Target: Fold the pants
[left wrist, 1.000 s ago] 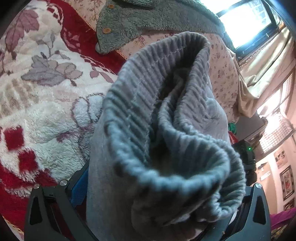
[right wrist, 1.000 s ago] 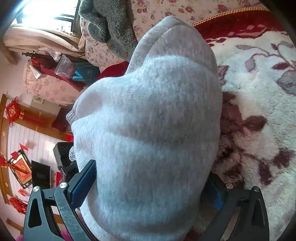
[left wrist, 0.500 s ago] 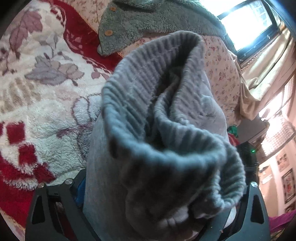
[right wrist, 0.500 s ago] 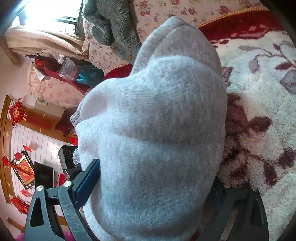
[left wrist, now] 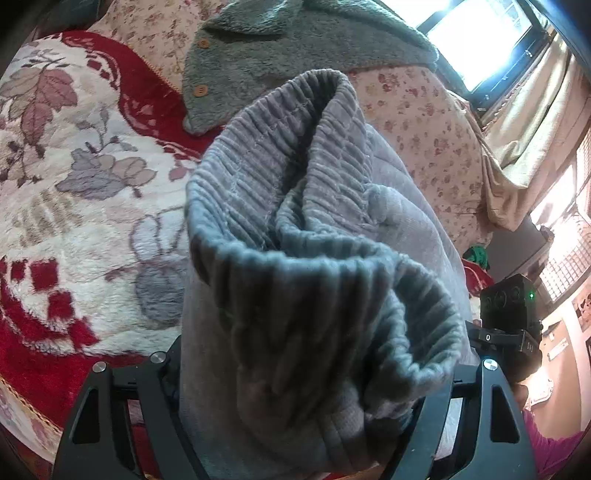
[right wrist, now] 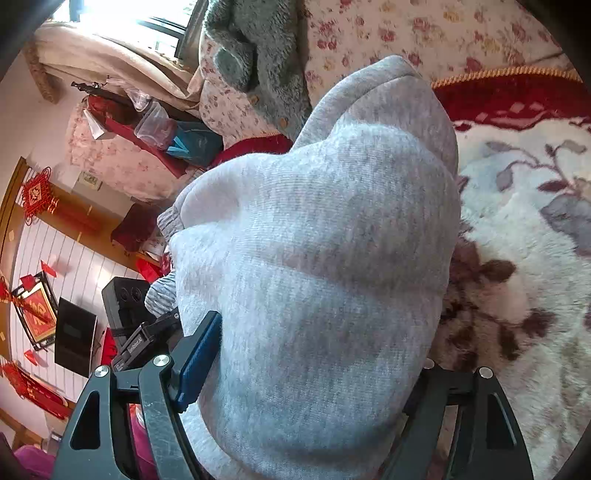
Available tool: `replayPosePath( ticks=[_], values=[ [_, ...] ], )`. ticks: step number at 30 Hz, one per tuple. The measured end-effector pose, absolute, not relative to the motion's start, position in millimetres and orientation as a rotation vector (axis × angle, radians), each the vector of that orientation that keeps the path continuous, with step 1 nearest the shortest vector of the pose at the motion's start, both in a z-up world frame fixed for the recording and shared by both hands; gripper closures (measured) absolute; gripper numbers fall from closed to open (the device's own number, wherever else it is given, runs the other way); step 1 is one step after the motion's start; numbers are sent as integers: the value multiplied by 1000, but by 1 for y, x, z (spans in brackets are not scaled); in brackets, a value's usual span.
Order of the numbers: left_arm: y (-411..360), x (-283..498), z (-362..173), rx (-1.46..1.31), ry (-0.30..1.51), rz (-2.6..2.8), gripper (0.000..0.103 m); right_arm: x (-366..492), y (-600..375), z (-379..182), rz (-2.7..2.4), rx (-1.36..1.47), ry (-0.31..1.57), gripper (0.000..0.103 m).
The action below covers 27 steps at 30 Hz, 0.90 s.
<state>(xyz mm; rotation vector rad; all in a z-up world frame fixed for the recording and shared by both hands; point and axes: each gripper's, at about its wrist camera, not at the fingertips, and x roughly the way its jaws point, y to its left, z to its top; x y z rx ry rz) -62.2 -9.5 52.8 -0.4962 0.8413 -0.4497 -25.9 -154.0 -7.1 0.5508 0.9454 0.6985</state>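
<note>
The grey pants [left wrist: 314, 280] fill the left wrist view, with the ribbed elastic waistband bunched up and gaping in front of the camera. My left gripper [left wrist: 306, 417] is shut on that bunched waistband; the cloth hides its fingertips. In the right wrist view the same pants [right wrist: 325, 280] show as a smooth grey fleece mound. My right gripper [right wrist: 314, 398] is shut on this fabric, with its blue left pad [right wrist: 197, 363] pressed against the cloth. Both hold the pants lifted above the blanket.
A plush red and cream floral blanket [left wrist: 74, 206] lies below and also shows in the right wrist view [right wrist: 524, 258]. A grey fleece jacket [left wrist: 288, 48] rests on a floral pillow [left wrist: 424, 122] behind. The other gripper's camera [left wrist: 511, 299] sits at right. A window [left wrist: 480, 33] glares.
Both grippers have moved with the pants, so the jacket and pillow show more in the left view. The waistband has sagged lower and opened wider. The grips are unchanged.
</note>
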Motion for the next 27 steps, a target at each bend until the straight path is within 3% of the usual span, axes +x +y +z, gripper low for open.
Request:
replayPosePath(
  ticks=[15,27],
  values=[
    [-121,-59,94,-440,797,-557,22,-63,-235,29,578,579,838,20],
    [-224,-60,95,-382,822,-624,22,-93,-305,21,482,613,802,20]
  ],
)
